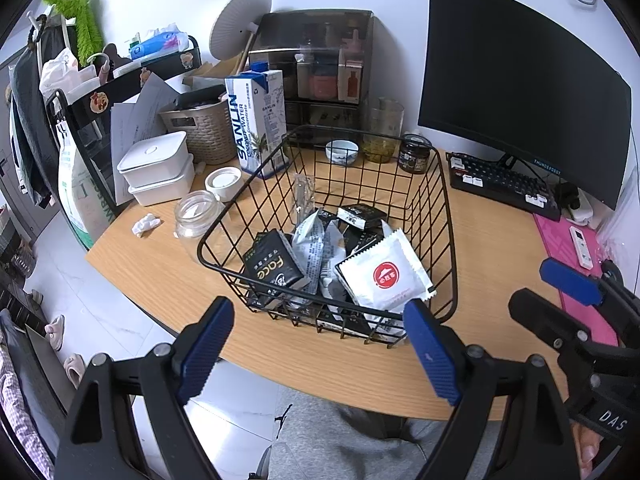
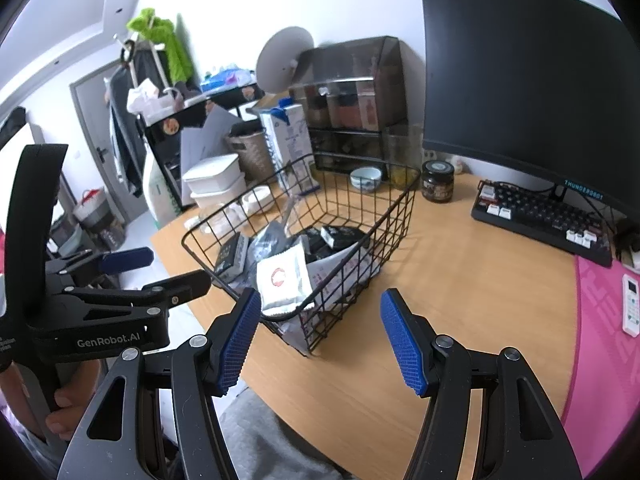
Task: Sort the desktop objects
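Note:
A black wire basket [image 1: 444, 216] stands on the wooden desk [image 1: 480, 236] and holds several packets. On top lie a white sachet with a red round mark [image 1: 386, 274], a black "face" box [image 1: 274, 270] and silver packets [image 1: 314, 242]. My left gripper [image 1: 320, 346] is open and empty, just in front of the basket's near rim. My right gripper [image 2: 322, 336] is open and empty, near the basket's [image 2: 400, 216] right front corner; the sachet [image 2: 282, 280] shows there too.
Behind the basket stand a Sanlin carton [image 1: 256, 120], white lidded boxes [image 1: 156, 168], a glass jar [image 1: 198, 214], a small bowl [image 1: 341, 151], a dark jar [image 1: 416, 153], a monitor [image 1: 516, 84] and keyboard [image 1: 504, 184]. A pink mat with a remote [image 2: 631, 304] lies on the right.

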The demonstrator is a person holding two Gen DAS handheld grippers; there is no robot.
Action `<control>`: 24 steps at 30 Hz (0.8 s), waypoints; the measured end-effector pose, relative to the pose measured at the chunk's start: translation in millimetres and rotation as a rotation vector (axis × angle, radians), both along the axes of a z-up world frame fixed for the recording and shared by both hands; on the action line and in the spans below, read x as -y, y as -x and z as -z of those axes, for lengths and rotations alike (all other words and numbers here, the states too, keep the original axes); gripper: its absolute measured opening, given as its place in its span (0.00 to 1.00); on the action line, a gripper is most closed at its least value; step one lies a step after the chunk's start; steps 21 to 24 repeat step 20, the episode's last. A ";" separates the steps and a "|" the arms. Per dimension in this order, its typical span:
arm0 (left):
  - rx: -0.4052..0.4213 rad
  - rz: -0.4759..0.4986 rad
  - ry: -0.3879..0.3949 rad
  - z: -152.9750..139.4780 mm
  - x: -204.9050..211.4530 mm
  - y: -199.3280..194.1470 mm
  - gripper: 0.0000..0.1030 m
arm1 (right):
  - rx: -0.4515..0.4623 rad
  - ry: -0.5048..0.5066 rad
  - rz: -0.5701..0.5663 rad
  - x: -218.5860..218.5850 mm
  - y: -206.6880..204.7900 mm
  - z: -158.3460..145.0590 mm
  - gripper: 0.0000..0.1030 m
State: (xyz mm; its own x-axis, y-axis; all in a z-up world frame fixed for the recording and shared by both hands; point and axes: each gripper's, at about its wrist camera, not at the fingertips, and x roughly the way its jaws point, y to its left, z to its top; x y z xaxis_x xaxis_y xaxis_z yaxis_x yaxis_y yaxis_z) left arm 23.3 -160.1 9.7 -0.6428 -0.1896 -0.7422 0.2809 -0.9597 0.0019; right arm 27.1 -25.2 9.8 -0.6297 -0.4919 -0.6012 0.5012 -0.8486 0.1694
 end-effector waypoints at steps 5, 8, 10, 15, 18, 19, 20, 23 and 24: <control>0.004 0.003 0.000 0.8 0.4 0.5 0.85 | 0.003 0.002 0.000 -0.9 0.4 0.3 0.60; 0.005 0.005 0.000 0.6 0.2 0.8 0.85 | 0.002 0.002 0.002 -0.2 0.4 0.4 0.60; 0.006 0.004 0.001 1.1 -0.3 1.0 0.85 | 0.002 0.005 0.004 0.1 0.4 0.8 0.60; 0.006 0.005 0.001 1.3 -0.1 1.2 0.85 | 0.003 0.005 0.003 0.5 0.3 0.8 0.60; 0.003 0.001 0.004 1.5 -0.4 0.4 0.85 | 0.004 0.003 0.002 1.5 -0.3 1.3 0.60; 0.002 0.003 0.006 1.5 -0.8 0.0 0.85 | 0.004 0.004 0.002 1.8 -0.6 1.1 0.60; 0.001 0.005 0.010 1.4 -1.5 -0.3 0.85 | 0.005 0.004 0.002 2.0 -0.8 1.5 0.60; 0.001 0.005 0.010 1.4 -1.5 -0.3 0.85 | 0.005 0.004 0.002 2.0 -0.8 1.5 0.60; 0.001 0.005 0.010 1.4 -1.5 -0.3 0.85 | 0.005 0.004 0.002 2.0 -0.8 1.5 0.60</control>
